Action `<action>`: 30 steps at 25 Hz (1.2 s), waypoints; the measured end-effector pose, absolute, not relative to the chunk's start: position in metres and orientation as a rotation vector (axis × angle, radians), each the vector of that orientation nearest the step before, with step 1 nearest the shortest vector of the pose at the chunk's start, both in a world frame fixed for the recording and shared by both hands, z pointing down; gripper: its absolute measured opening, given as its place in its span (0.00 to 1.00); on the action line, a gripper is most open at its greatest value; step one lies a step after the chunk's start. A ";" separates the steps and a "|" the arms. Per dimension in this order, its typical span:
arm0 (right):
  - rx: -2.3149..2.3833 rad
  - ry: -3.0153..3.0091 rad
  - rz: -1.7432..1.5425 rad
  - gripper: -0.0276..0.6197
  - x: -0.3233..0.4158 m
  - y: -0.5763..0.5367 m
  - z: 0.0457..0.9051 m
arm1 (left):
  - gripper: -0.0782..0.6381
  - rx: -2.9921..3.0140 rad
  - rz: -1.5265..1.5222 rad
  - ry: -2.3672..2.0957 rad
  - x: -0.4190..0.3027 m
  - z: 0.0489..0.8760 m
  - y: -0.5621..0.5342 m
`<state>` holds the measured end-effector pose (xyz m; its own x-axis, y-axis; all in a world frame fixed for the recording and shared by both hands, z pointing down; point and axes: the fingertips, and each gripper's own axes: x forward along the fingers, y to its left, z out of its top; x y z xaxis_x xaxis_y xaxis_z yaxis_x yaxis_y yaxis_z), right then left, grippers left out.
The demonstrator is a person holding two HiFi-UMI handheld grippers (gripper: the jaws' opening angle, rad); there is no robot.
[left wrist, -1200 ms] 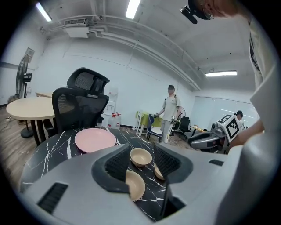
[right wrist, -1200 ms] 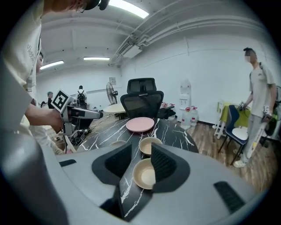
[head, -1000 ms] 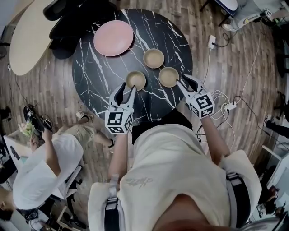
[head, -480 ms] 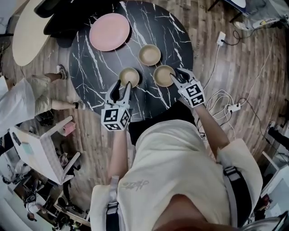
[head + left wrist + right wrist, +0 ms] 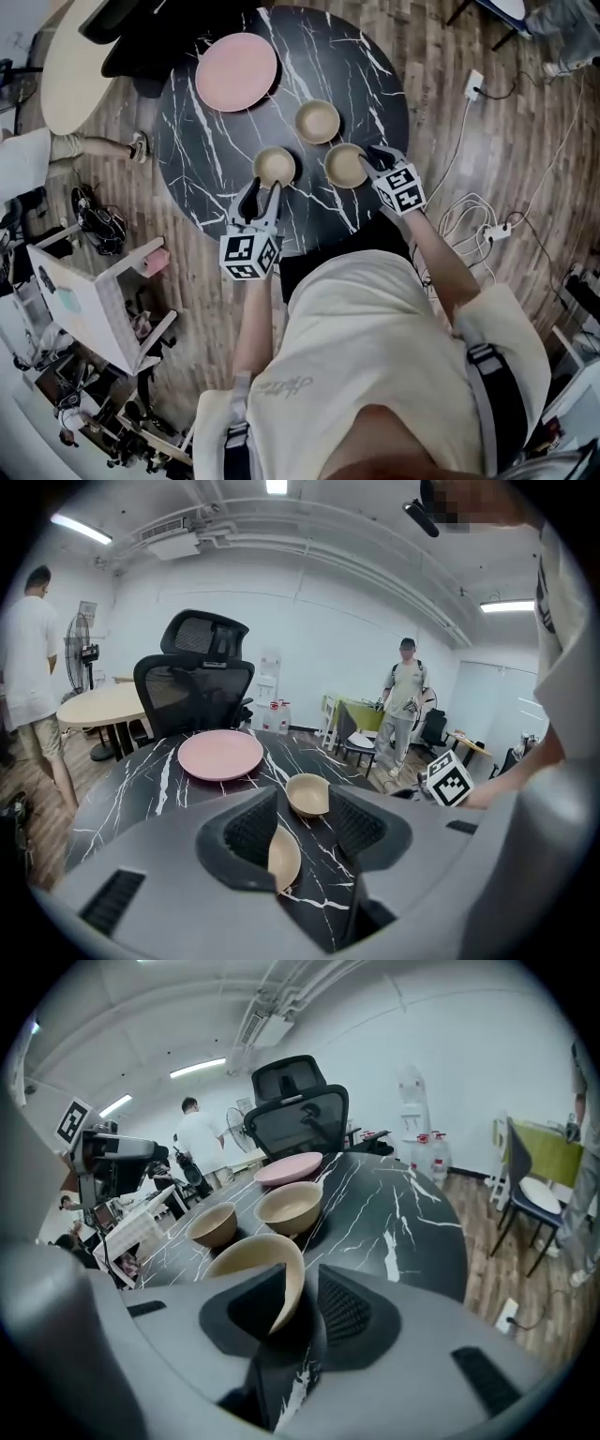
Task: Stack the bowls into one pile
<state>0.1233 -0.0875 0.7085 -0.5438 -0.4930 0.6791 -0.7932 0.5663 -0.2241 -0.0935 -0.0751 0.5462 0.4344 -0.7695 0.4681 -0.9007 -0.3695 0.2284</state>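
Note:
Three tan bowls stand apart on the black marble table (image 5: 206, 141): a far bowl (image 5: 318, 121), a left bowl (image 5: 275, 166) and a right bowl (image 5: 346, 165). My left gripper (image 5: 263, 190) is open at the near side of the left bowl, whose rim (image 5: 284, 860) shows between the jaws beside the left one. My right gripper (image 5: 368, 157) straddles the near rim of the right bowl (image 5: 253, 1260). Its jaws have just been closing, one inside and one outside the wall, and a gap remains by the outer pad.
A pink plate (image 5: 236, 71) lies at the table's far left. A black office chair (image 5: 195, 672) and a beige table (image 5: 66, 66) stand beyond it. Cables and a power strip (image 5: 494, 230) lie on the wooden floor at the right. People stand in the room.
My right gripper has come down and forward onto the right bowl's rim. My left gripper has edged closer to the left bowl. The bowls have not moved.

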 end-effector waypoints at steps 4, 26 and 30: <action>1.000 -2.237 0.761 0.14 0.122 -0.087 0.714 | 0.37 2.226 0.371 -1.393 -0.088 0.550 -0.084; 0.864 -2.319 0.631 0.07 0.102 -0.094 0.678 | 0.37 2.153 0.277 -1.406 -0.108 0.561 -0.081; 0.844 -2.343 0.597 0.07 0.097 -0.097 0.664 | 0.37 2.144 0.269 -1.422 -0.110 0.561 -0.076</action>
<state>0.0974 -0.0971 0.6639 -0.6364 -0.4259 0.6431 -0.6817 0.7006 -0.2106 -0.1100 -0.0756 0.5614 0.4211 -0.7880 0.4491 -0.8976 -0.2908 0.3313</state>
